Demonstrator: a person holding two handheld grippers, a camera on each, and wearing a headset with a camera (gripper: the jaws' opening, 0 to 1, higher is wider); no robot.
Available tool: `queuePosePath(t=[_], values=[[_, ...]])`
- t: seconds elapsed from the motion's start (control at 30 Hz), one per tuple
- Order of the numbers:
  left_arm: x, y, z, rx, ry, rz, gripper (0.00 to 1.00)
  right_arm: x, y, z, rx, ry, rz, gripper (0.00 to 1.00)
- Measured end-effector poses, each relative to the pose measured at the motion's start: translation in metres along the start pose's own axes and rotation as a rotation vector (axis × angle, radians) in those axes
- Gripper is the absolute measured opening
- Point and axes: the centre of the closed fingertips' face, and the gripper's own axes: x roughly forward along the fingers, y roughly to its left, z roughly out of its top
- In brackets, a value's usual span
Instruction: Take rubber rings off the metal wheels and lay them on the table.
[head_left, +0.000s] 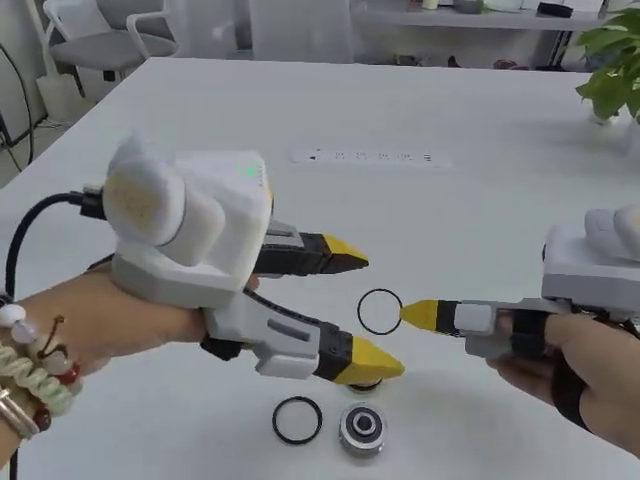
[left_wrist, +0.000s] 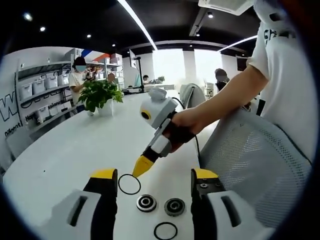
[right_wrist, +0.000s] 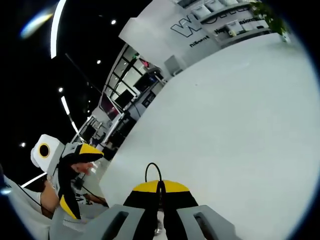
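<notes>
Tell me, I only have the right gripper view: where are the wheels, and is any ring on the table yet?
Observer: One metal wheel sits in the open near you; a second wheel is partly hidden under the nearer jaw of the left gripper.
Operator: And rings?
Observer: A loose ring lies flat on the table beside the metal wheel.
Operator: My held ring?
Observer: The right gripper holds the held ring beyond both wheels.

Wide bare table (head_left: 480, 110) ahead, free for passage; power strip (head_left: 365, 156) and plant (head_left: 612, 70) far off. Crowded near front edge: loose ring (head_left: 274, 420), wheel (head_left: 361, 428), left gripper (head_left: 382, 314) above, right gripper (head_left: 405, 316) pinching second ring (head_left: 359, 312).
</notes>
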Motion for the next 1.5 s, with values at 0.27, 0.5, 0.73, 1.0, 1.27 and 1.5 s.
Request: queuePosePath(t=[0.27,0.5,0.73,1.0,1.27,1.5], values=[[-0.04,0.001,0.005,-0.003,-0.007,0.073,0.62,0.003,0.013,0.002,0.001,-0.005,0.04,0.0],[-0.071,-0.005,-0.003,-0.025,0.001,0.117,0.7,0.004,0.019,0.004,0.001,-0.009,0.064,0.0],[-0.093,-0.011,-0.01,-0.067,-0.007,0.181,0.79,0.004,0.028,0.005,-0.004,-0.009,0.092,0.0],[-0.118,-0.015,-0.033,-0.126,0.012,0.252,0.83,0.009,0.037,-0.001,-0.018,0.015,0.114,0.0],[-0.13,-0.022,-0.053,-0.185,0.032,0.295,0.84,0.013,0.048,-0.01,-0.052,0.052,0.132,0.0],[-0.124,-0.031,-0.067,-0.226,0.048,0.294,0.85,0.018,0.058,-0.018,-0.091,0.087,0.151,0.0]])
